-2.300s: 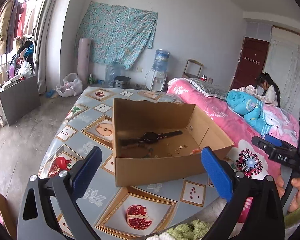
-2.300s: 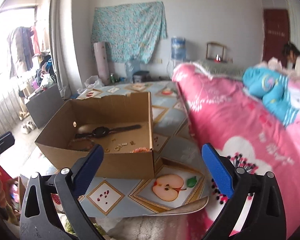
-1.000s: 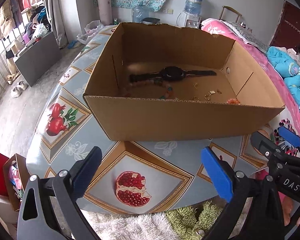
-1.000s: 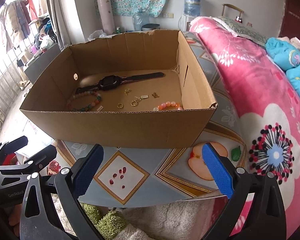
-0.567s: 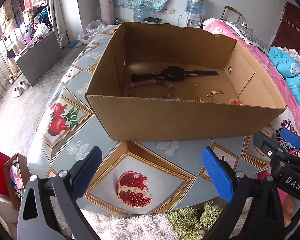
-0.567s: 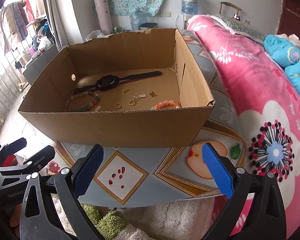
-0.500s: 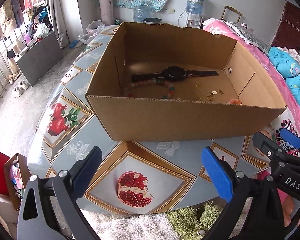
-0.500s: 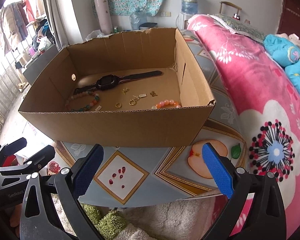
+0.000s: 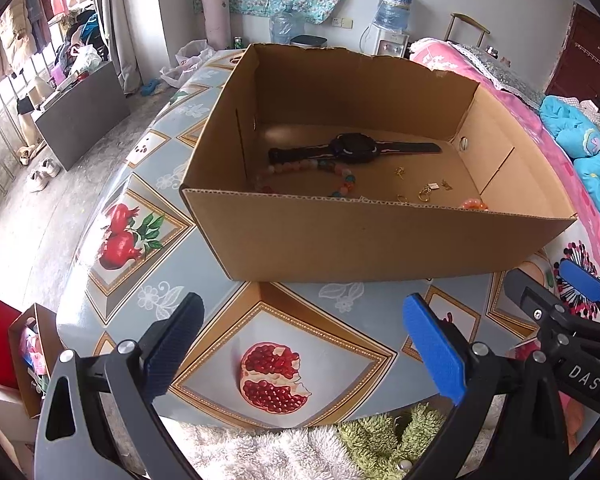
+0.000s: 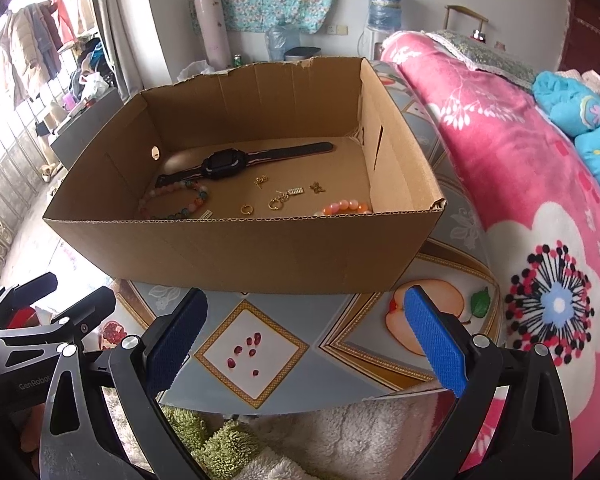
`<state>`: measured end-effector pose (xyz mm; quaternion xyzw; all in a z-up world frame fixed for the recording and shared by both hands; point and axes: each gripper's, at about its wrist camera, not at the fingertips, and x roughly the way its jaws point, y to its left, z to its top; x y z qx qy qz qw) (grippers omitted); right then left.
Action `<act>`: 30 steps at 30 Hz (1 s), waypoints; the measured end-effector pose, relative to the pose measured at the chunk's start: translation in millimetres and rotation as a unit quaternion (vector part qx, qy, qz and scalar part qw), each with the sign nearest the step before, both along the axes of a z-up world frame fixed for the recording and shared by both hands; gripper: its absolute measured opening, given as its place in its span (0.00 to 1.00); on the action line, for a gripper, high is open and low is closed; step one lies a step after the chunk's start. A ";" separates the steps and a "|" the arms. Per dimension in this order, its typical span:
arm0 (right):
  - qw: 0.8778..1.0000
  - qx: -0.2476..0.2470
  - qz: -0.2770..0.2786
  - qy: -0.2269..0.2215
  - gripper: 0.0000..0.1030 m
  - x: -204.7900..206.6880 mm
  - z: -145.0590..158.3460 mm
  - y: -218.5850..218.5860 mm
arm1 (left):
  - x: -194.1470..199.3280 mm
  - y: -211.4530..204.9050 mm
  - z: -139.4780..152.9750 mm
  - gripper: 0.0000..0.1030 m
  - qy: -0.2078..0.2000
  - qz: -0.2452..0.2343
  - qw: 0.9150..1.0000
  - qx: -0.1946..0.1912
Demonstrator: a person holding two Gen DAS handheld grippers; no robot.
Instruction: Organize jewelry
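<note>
A: Grippers?
B: Left gripper & right gripper both spread wide, nothing held, near the box front.
A: Jewelry?
B: Watch, bead bracelets, gold bits on cardboard box floor.

Ahead of you a fruit-print cloth covers the desk. A pink floral bed lies to your right. A water dispenser stands by the far wall.

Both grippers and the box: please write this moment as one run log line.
left gripper: open, empty | right gripper: open, empty | watch, bracelets, small gold pieces: in box
</note>
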<state>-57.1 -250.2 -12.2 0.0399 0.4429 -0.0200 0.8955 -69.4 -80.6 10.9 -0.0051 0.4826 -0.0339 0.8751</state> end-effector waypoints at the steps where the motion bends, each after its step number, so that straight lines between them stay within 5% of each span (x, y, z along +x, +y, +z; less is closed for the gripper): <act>1: 1.000 0.001 -0.002 -0.002 0.92 -0.1 0.0 -0.7 | -0.1 0.5 -0.1 0.95 0.001 0.000 1.000 0.000; 30: 1.000 -0.004 -0.008 -0.004 0.92 2.9 -0.3 -5.0 | -0.7 1.1 -1.1 0.95 0.003 0.005 1.000 0.002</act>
